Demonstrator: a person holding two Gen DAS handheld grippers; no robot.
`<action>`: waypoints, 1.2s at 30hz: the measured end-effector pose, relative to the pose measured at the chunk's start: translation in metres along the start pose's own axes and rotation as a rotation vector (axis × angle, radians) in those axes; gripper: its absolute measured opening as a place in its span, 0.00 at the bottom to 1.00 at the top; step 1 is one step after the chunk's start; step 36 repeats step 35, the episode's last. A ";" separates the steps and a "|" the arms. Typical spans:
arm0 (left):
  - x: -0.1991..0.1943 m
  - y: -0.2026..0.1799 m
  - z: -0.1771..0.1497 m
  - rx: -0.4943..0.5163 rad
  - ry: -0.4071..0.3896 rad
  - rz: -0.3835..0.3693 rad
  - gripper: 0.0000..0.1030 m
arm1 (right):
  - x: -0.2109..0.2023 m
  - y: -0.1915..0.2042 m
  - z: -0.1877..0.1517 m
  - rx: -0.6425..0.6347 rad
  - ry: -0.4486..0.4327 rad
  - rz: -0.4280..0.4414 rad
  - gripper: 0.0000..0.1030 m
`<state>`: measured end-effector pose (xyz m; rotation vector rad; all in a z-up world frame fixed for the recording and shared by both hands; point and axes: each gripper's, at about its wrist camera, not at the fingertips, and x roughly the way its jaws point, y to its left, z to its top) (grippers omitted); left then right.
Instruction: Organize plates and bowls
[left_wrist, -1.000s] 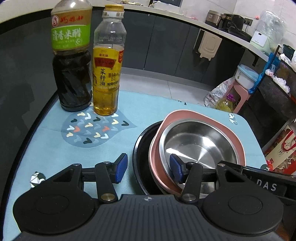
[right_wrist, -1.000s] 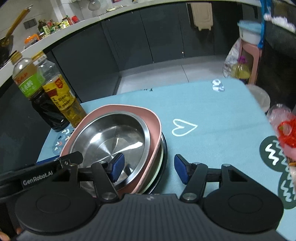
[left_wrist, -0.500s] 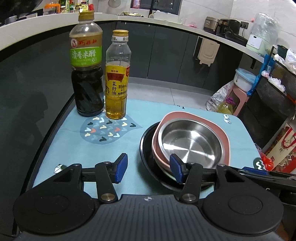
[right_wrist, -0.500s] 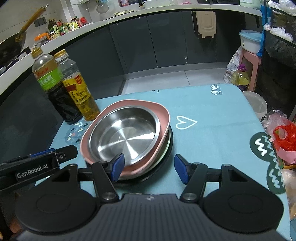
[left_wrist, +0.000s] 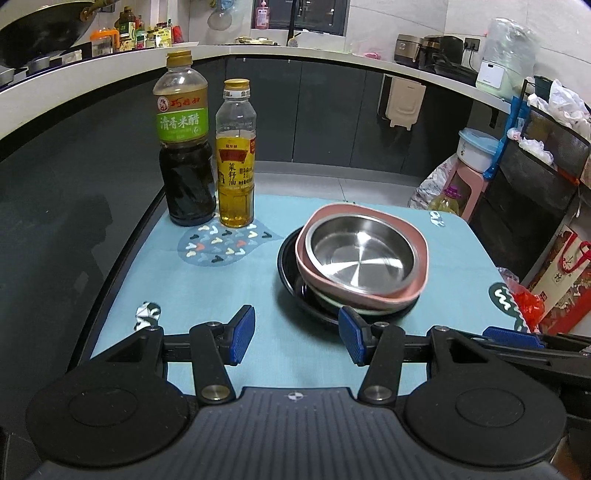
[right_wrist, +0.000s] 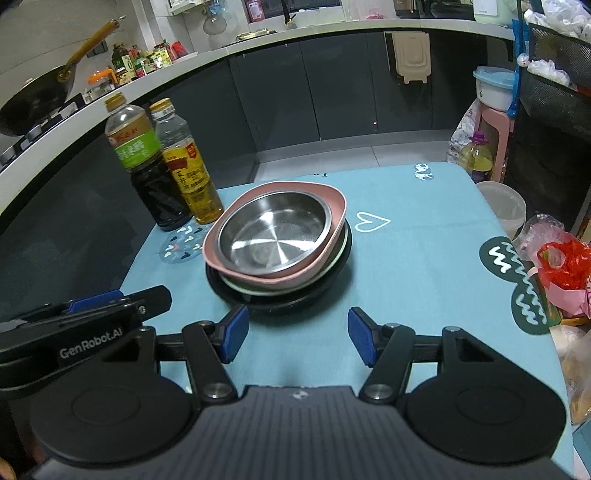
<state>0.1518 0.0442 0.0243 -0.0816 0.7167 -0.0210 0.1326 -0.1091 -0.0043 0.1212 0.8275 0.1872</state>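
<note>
The stacked dishes lie ahead of both spread, empty grippers, nearer the right gripper than the left gripper.

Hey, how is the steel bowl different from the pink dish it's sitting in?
The round stainless steel bowl is shiny and reflective; the pink rounded-square dish is matte. The steel bowl is the smaller one and nests inside the pink dish, which rests in turn on a pale dish in a black round plate. The steel bowl tops the stack, while the pink dish is partly covered by it. Both sit upright, are empty, and touch neither pair of tongs.
</note>
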 end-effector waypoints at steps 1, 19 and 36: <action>-0.003 0.000 -0.002 -0.001 0.000 -0.002 0.46 | -0.003 0.001 -0.002 -0.003 -0.004 -0.004 0.55; -0.037 0.008 -0.045 -0.008 0.021 0.027 0.47 | -0.033 0.017 -0.042 -0.009 -0.061 -0.058 0.55; -0.057 0.000 -0.059 0.027 -0.002 0.021 0.47 | -0.048 0.020 -0.058 0.003 -0.105 -0.058 0.55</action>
